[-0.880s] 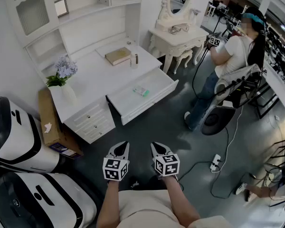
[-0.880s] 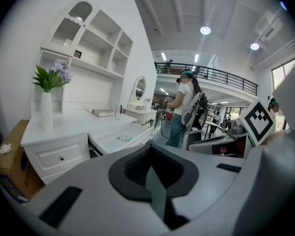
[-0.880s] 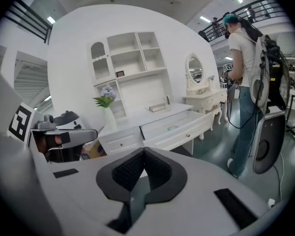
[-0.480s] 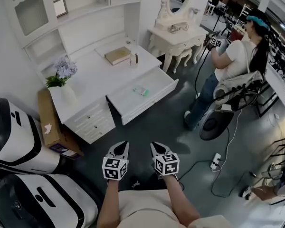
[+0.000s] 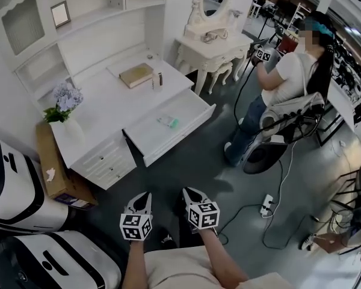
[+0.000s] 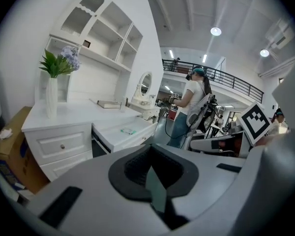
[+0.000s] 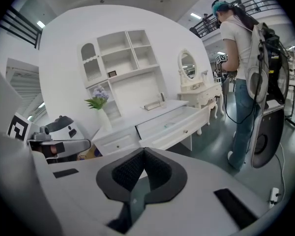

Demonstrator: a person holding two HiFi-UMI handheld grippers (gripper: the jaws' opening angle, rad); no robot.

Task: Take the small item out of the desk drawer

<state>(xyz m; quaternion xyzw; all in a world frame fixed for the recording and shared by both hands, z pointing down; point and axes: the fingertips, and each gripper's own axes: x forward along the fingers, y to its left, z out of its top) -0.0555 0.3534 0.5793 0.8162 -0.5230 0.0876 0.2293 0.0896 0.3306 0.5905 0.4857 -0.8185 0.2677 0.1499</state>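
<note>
White desk drawer open w/ small item inside; left tool & right tool both closed, empty.

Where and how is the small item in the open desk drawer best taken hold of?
Probably across its narrow width, from straight above: the small green-and-white item lies flat on the floor of the open desk drawer, clear of the walls, so only its long edges offer a hold.

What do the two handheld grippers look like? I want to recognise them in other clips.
Both the left gripper and the right gripper have pale grey bodies tapering to pointed jaws lined with black ribbed pads. Each carries a cube of black-and-white square markers. The person wears a cream garment.
</note>
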